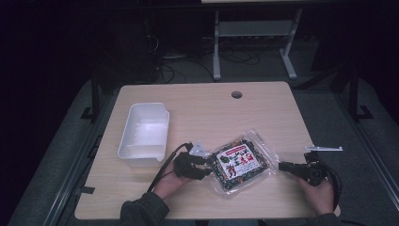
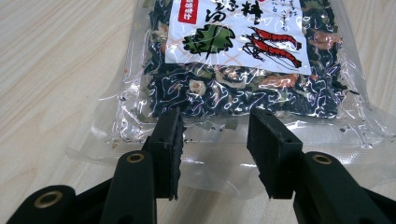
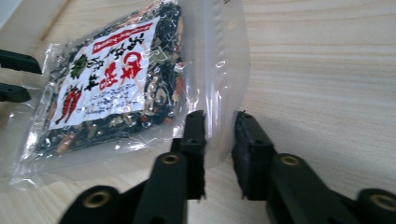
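A clear plastic bag of dark dried greens [image 1: 241, 160] with a white and red label lies flat on the wooden table, near its front edge. My left gripper [image 1: 210, 166] is at the bag's left end. In the left gripper view its jaws [image 2: 215, 116] stand apart over the bag's [image 2: 243, 70] clear sealed edge, with a wide gap between them. My right gripper [image 1: 282, 166] is at the bag's right end. In the right gripper view a lifted strip of the bag's [image 3: 112, 84] clear film stands between its jaws [image 3: 219, 115], beside the left pad, and a gap still shows.
A white plastic bin [image 1: 126, 132] stands on the table's [image 1: 211, 108] left side, beyond my left hand. A round cable hole [image 1: 236, 94] sits near the far edge. Cables and a metal stand's legs lie on the dark floor behind the table.
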Motion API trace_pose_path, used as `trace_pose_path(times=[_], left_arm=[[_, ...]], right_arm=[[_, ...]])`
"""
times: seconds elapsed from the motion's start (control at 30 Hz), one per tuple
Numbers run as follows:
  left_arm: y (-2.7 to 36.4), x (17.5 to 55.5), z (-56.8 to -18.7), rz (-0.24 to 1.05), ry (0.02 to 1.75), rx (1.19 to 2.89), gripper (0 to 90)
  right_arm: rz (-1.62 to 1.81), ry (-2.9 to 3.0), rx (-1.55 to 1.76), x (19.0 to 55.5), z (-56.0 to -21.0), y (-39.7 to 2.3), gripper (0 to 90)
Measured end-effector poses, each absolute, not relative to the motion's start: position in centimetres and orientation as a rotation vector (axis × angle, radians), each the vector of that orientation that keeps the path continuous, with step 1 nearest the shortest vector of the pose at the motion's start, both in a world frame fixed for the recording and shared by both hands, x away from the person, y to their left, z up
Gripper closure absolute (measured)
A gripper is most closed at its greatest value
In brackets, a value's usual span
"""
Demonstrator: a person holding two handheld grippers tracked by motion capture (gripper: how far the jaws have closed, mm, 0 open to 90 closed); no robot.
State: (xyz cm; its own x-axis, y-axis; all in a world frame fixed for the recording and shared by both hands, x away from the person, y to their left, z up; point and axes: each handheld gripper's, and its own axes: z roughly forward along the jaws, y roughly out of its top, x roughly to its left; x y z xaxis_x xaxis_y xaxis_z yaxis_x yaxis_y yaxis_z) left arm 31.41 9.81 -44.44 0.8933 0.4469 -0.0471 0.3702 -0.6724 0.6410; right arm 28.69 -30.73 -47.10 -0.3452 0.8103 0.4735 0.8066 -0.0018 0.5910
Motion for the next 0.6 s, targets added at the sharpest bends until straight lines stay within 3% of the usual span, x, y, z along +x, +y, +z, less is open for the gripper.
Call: trace_pose_path(times=[0.2,0.6], left_arm=[[9.9,31.6,-44.3,0.143,0.588,2.362,53.6],[10.0,32.1,-43.9,0.137,0.615,2.322,38.7]], right_arm=[[1.383,2.215,1.784,28.9,-46.9,-31.0,89.3],[1.428,2.247,1.597,28.3,-43.8,-31.5,90.0]])
